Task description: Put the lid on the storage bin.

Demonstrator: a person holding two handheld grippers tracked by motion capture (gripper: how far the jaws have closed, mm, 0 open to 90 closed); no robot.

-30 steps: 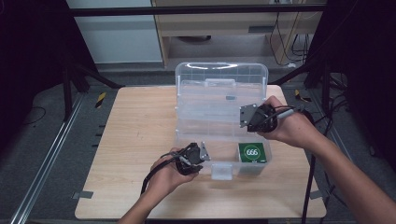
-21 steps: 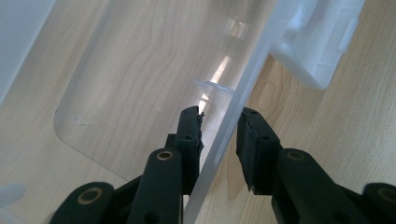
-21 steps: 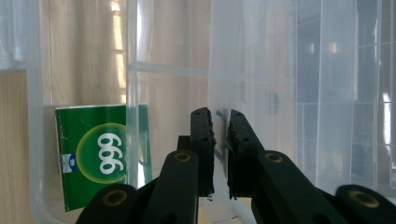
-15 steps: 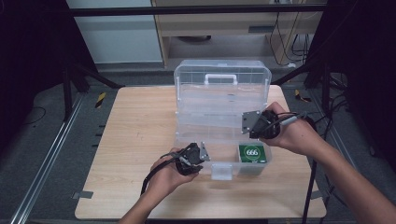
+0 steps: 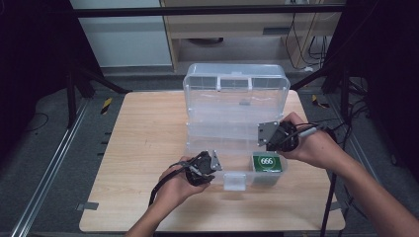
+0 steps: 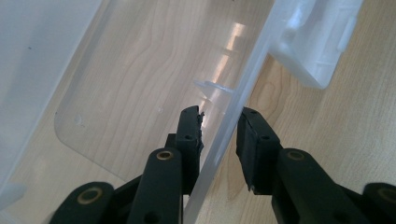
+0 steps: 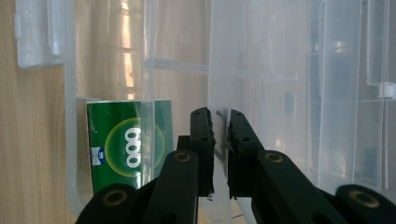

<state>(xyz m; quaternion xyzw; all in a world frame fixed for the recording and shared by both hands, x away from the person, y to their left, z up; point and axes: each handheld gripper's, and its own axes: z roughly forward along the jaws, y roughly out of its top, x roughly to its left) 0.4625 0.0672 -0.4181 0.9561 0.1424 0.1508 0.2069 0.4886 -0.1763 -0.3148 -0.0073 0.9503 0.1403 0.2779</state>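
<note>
A clear plastic storage box (image 5: 190, 148) stands open on the wooden table, its lid (image 5: 234, 84) upright at the back. A green pack marked 666 (image 5: 267, 162) (image 7: 126, 144) lies in the box's near right corner. My left gripper (image 5: 215, 163) (image 6: 217, 114) is shut on the box's front wall (image 6: 243, 84), one jaw inside and one outside. My right gripper (image 5: 262, 134) (image 7: 218, 114) is shut on the thin right edge of a clear inner tray (image 5: 222, 131) (image 7: 261, 70) held over the box.
The box's front latch (image 5: 233, 180) (image 6: 317, 42) hangs over the near wall, right of my left gripper. Bare tabletop (image 5: 143, 138) lies left of the box. A cabinet (image 5: 222, 29) and cables (image 5: 306, 29) sit beyond the table's far edge.
My right gripper has sunk a little toward the near side with the clear tray, uncovering the lid's handle. The left gripper has not moved.
</note>
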